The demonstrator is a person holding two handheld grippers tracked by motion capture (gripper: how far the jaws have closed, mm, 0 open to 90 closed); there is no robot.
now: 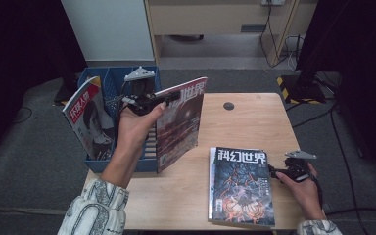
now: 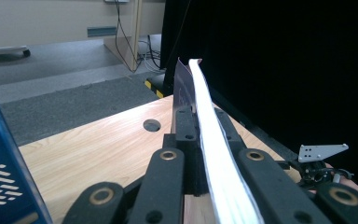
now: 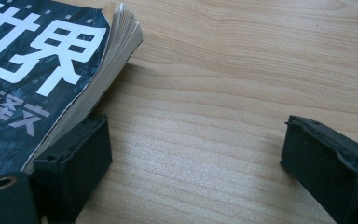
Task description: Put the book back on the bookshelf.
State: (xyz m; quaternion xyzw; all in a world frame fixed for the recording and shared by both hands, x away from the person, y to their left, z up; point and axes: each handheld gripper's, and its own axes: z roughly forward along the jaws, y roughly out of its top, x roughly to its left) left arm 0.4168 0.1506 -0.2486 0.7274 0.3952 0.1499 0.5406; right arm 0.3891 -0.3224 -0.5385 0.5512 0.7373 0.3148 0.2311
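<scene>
Filing step: left gripper point(image 1: 144, 100) clamps upright red-covered magazine point(image 1: 181, 122) beside blue perforated plastic crate point(image 1: 97, 164), awaiting lowering inside; right gripper point(image 1: 288, 171) spread beside dark-covered magazine point(image 1: 240, 186) flat on wooden surface point(image 1: 176, 196).

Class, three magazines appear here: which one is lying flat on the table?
The dark-covered magazine beside the right hand-held gripper; the others stand upright, one gripped, one in the blue bin.

In the left gripper view, the left gripper point(image 2: 200, 154) hides the lower edge of the red magazine point(image 2: 205, 140) it clamps, seen edge-on. In the right gripper view, the dark magazine point(image 3: 32, 70) beside one jaw runs off the frame's left edge, its smaller print blurred.
</scene>
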